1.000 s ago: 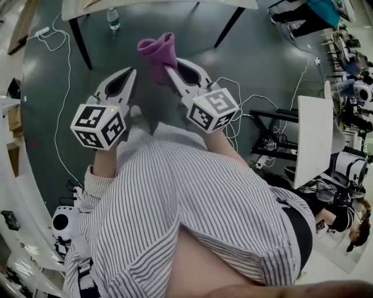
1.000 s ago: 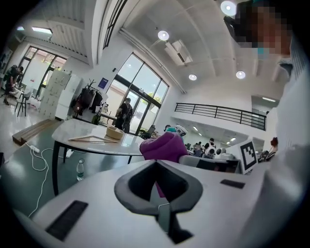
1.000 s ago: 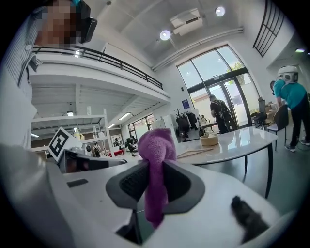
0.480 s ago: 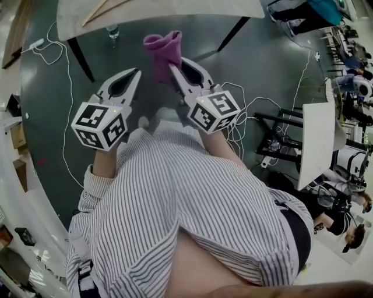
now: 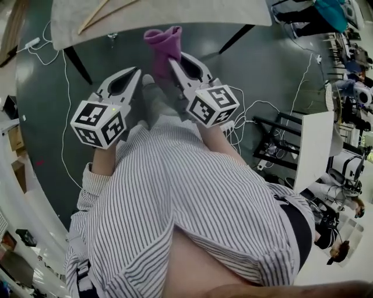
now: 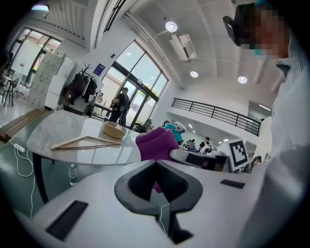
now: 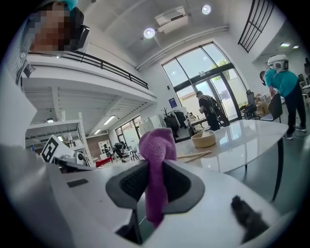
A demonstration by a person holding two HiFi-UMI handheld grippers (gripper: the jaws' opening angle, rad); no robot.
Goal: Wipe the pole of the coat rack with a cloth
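A purple cloth (image 5: 164, 44) sticks up from my right gripper (image 5: 173, 61), which is shut on it; in the right gripper view the cloth (image 7: 156, 147) hangs pinched between the jaws of that gripper (image 7: 154, 167). My left gripper (image 5: 134, 73) is held beside it at the same height, shut with nothing in it. In the left gripper view that gripper (image 6: 156, 162) shows closed jaws, with the cloth (image 6: 156, 143) just beyond. A coat rack (image 6: 81, 88) hung with dark clothes stands far off by the glass doors, and the right gripper view shows the same rack (image 7: 176, 119).
A white round table (image 5: 186, 13) lies just ahead, bearing wooden sticks (image 5: 98, 13) and a bowl (image 6: 115, 130). A water bottle (image 6: 72, 174) stands under it. White cables (image 5: 59, 87) trail over the dark floor. A dark frame (image 5: 274, 139) and white board (image 5: 313, 145) stand at the right. People stand near the doors.
The table edge has come nearer and lower in the head view as the person steps forward. Both grippers keep their pose and the cloth stays gripped. A shoe now shows between them.
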